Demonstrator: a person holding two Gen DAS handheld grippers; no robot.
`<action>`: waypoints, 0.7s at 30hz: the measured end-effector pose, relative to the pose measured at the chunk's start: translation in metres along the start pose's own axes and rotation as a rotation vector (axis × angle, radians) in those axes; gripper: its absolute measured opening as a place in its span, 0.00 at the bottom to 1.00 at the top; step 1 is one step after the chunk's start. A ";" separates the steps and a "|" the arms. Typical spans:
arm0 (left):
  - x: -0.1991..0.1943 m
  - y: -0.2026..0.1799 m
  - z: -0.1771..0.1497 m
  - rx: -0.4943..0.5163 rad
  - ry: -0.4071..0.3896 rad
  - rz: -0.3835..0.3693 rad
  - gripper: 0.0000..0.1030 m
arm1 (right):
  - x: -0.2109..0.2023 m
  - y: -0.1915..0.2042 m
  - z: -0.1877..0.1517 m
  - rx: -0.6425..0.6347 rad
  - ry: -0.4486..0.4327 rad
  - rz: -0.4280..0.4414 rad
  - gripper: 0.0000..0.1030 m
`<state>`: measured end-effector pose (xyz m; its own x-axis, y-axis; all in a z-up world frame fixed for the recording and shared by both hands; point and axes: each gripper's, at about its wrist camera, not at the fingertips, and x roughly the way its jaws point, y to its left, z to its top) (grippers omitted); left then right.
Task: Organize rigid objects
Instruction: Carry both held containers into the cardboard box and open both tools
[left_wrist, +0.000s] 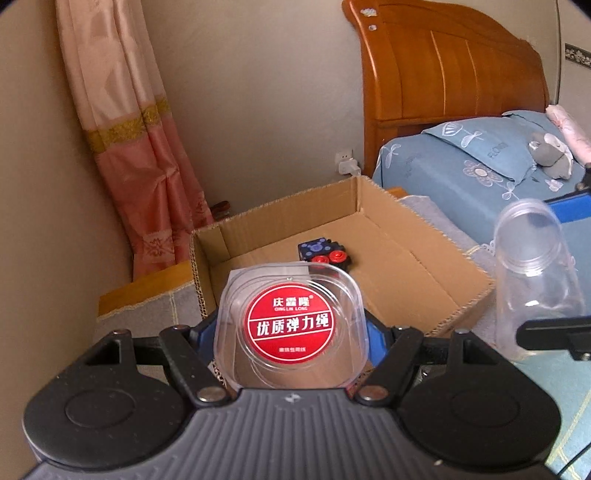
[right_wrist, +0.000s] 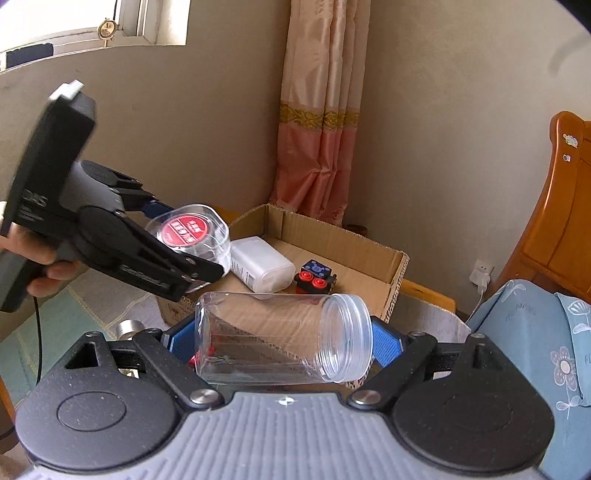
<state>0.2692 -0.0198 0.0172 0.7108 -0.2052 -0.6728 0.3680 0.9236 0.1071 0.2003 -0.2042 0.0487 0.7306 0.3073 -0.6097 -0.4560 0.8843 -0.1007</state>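
The left tongs (left_wrist: 291, 328) are clamping a clear, rounded-square plastic case with a red round label (left_wrist: 291, 325), holding it by its two opposite side walls just short of the near wall of the open brown cardboard box (left_wrist: 424, 258). The case is looking light, stiff and smooth, so the flat sides are the sensible place to grip; too hard a squeeze could flex the thin shell.

The right tongs (right_wrist: 284, 345) are clamping a clear, lidless, wide-mouthed plastic jar (right_wrist: 284, 336), lying sideways between the blue pads with its threaded mouth pointing right. It is probably very light, rigid and slippery, and a grip across its length, base to mouth, is likely to let it swivel or pop out; the straight body wall would hold better.

The box is sitting on the grey cloth-covered worktop (left_wrist: 147, 314) beside the bed. Inside it are lying a white rectangular plastic container (right_wrist: 262, 267) and a small black-and-blue block with two red round buttons (right_wrist: 314, 277), near each other on the box floor.
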 end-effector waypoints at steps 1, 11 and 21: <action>0.004 0.002 -0.001 -0.009 0.005 -0.010 0.84 | 0.001 0.000 0.001 -0.001 0.002 -0.002 0.91; -0.006 0.017 -0.016 -0.037 -0.025 -0.026 0.96 | 0.019 -0.007 0.016 0.005 0.013 -0.017 0.91; -0.028 0.032 -0.034 -0.066 -0.041 -0.047 0.97 | 0.054 -0.014 0.029 0.047 0.056 -0.019 0.91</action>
<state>0.2408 0.0268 0.0150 0.7184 -0.2609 -0.6449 0.3621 0.9318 0.0263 0.2605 -0.1902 0.0399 0.7088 0.2714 -0.6511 -0.4170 0.9057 -0.0765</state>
